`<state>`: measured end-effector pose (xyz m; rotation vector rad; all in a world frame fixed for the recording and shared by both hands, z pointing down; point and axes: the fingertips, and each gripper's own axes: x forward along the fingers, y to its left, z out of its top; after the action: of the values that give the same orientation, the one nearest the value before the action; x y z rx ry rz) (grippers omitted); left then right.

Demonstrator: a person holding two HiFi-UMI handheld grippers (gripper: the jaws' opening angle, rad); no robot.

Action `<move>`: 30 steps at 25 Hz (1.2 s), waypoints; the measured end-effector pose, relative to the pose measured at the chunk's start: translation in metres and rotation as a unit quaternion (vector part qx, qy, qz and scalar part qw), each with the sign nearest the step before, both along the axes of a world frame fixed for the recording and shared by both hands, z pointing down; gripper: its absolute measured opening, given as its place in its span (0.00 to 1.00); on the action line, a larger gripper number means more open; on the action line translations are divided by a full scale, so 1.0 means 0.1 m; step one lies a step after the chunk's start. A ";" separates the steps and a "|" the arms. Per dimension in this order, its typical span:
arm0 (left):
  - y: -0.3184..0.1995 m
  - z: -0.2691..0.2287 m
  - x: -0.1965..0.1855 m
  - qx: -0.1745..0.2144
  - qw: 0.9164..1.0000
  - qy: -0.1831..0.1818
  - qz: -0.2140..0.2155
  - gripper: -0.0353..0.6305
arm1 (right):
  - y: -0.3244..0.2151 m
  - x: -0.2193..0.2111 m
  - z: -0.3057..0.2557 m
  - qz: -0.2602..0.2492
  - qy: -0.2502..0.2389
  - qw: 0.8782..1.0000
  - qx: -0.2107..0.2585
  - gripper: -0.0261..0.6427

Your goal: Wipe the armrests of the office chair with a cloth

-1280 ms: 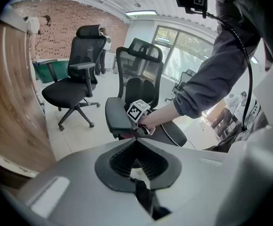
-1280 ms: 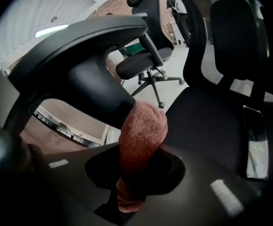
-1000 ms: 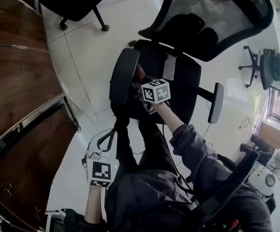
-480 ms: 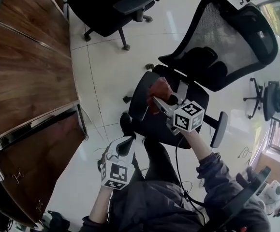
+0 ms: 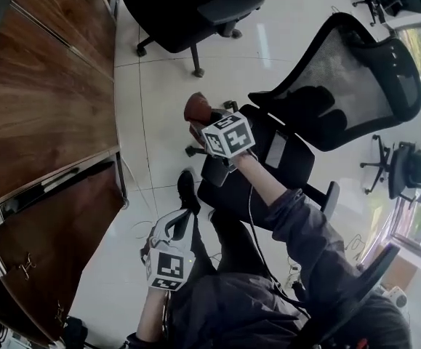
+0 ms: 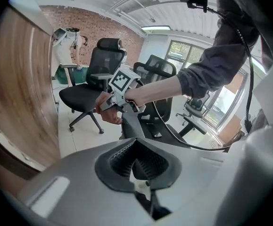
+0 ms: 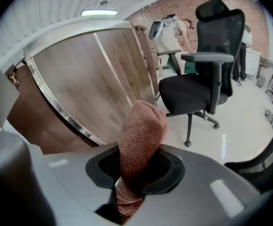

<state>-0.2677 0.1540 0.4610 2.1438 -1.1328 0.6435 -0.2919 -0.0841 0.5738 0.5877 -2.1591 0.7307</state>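
The black mesh-backed office chair (image 5: 341,71) stands right of centre. Its near armrest (image 5: 214,170) is a dark pad below my right gripper (image 5: 200,119), and the far armrest (image 5: 331,195) sits lower right. That gripper is shut on a red-brown cloth (image 5: 195,107) (image 7: 141,135), held just past the near armrest's end, over the floor. In the left gripper view the cloth (image 6: 105,115) is at the tip of the armrest (image 6: 131,125); contact is unclear. My left gripper (image 5: 182,217) (image 6: 135,144) hangs low by the person's legs, shut on nothing.
A curved wooden desk (image 5: 43,86) runs along the left. A second black chair (image 5: 195,6) (image 7: 197,88) stands behind on the pale tiled floor (image 5: 159,86). More chairs (image 5: 406,169) stand at the right by a window. The person's dark clothing fills the bottom.
My right gripper has swung left and up with the cloth, from over the near armrest to past its end. The left gripper stayed low and shut. The head view has shifted.
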 end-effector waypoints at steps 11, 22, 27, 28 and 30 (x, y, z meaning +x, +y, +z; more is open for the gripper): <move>0.08 0.13 -0.33 -0.024 0.998 0.001 -0.049 0.08 | -0.10 -0.43 1.01 -0.057 0.123 0.990 -0.026 0.17; -0.03 0.11 -0.41 -0.025 0.999 0.002 -0.044 0.08 | 0.20 -0.48 0.47 -0.081 0.058 0.995 -0.013 0.17; -0.20 0.02 -0.33 -0.007 1.000 0.003 -0.022 0.08 | 0.32 -0.14 -0.09 -0.070 0.011 0.997 0.005 0.17; -0.23 0.01 -0.30 -0.004 1.000 0.004 -0.017 0.08 | 0.33 -0.07 -0.15 -0.067 0.010 0.998 0.008 0.17; -0.26 -0.01 -0.24 0.000 1.000 0.006 -0.008 0.08 | 0.34 0.04 -0.22 -0.063 0.011 0.998 0.012 0.17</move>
<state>-0.2919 0.1285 0.4601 2.1338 -1.1431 0.6226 -0.2875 -0.0505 0.5514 0.4641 -2.1661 0.6274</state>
